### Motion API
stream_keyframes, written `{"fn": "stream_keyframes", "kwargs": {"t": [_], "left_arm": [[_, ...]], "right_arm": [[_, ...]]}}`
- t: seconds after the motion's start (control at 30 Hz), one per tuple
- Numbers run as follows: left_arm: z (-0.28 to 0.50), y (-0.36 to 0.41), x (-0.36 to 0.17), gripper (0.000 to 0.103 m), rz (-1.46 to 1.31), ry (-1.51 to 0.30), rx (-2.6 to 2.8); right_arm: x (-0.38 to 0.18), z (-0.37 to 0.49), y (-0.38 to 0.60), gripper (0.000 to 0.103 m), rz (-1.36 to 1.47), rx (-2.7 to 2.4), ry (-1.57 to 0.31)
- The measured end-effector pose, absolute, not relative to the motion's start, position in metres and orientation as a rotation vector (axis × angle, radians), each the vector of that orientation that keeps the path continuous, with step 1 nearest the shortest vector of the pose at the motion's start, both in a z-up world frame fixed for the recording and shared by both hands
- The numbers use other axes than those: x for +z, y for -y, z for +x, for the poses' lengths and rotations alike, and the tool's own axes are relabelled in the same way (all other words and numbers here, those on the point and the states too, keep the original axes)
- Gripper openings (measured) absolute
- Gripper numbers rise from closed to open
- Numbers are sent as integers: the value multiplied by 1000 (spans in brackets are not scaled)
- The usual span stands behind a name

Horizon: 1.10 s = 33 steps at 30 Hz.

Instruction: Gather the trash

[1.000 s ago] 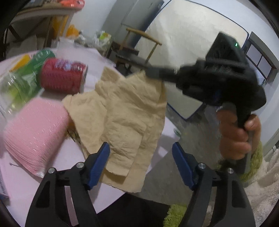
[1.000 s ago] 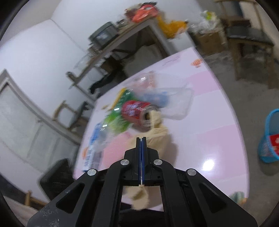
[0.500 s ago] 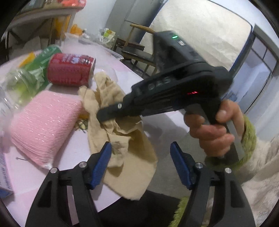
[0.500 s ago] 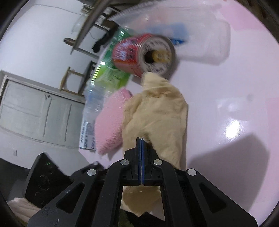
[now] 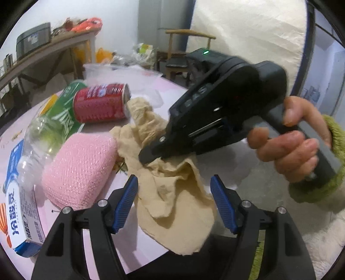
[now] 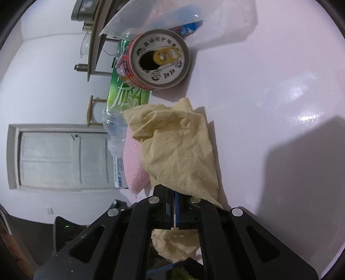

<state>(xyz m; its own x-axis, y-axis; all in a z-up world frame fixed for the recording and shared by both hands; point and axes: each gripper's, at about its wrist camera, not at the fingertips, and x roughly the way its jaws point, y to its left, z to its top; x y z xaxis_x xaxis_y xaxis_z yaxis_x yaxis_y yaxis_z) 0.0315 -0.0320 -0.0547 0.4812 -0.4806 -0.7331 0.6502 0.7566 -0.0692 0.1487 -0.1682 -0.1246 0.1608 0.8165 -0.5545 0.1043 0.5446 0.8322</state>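
My right fingers [image 6: 174,212] are pinched shut on the tan paper towel [image 6: 179,155], gripping it near its near edge; from the left wrist view the right gripper [image 5: 148,156] bites into the crumpled middle of it. My left gripper [image 5: 174,202] hangs just behind with its blue fingers [image 5: 126,203] spread wide, holding nothing, the towel's loose flap draped between them and over the worktop edge. Towel looks light, soft and limp, so it should crush and trail rather than lift flat; a bunched fold is the better hold, a single thin layer may tear or slip. Towel lies on the pink worktop [image 6: 269,86], far end touching the red can [image 6: 151,62], which lies on its side with an open top. Pink mesh sponge [image 5: 79,168] sits just beside the towel, then a green-label bottle [image 5: 62,116] and a clear bottle with blue label [image 5: 19,193]. Clear plastic bag [image 6: 194,19] behind the can. Worktop glossy, probably slick. Room: wooden chair [image 5: 185,53], cluttered side table [image 5: 43,53], white mattress [image 5: 248,32] against the wall.
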Motion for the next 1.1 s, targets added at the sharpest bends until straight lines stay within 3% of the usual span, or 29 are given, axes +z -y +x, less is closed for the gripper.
{"fn": "stream_keyframes", "kwargs": {"t": [0.17, 0.4, 0.53, 0.67, 0.77, 0.9, 1.1], "left_arm": [[49, 22, -61, 57, 160, -872, -661], [60, 27, -62, 52, 176, -884, -649], [62, 33, -62, 38, 210, -877, -644], [62, 31, -63, 25, 208, -877, -652], [62, 33, -64, 18, 207, -876, -657], [61, 30, -66, 13, 190, -878, -666], [54, 20, -65, 10, 170, -892, -690]], "right_arm": [[-128, 141, 170, 0, 937, 617, -1338], [-127, 128, 171, 0, 928, 629, -1341], [-121, 121, 172, 3, 903, 645, -1329], [-109, 122, 164, 12, 868, 651, -1314], [-99, 120, 166, 26, 844, 653, -1287], [-80, 119, 172, 32, 786, 652, -1219], [-33, 132, 146, 49, 568, 651, -1118]]}}
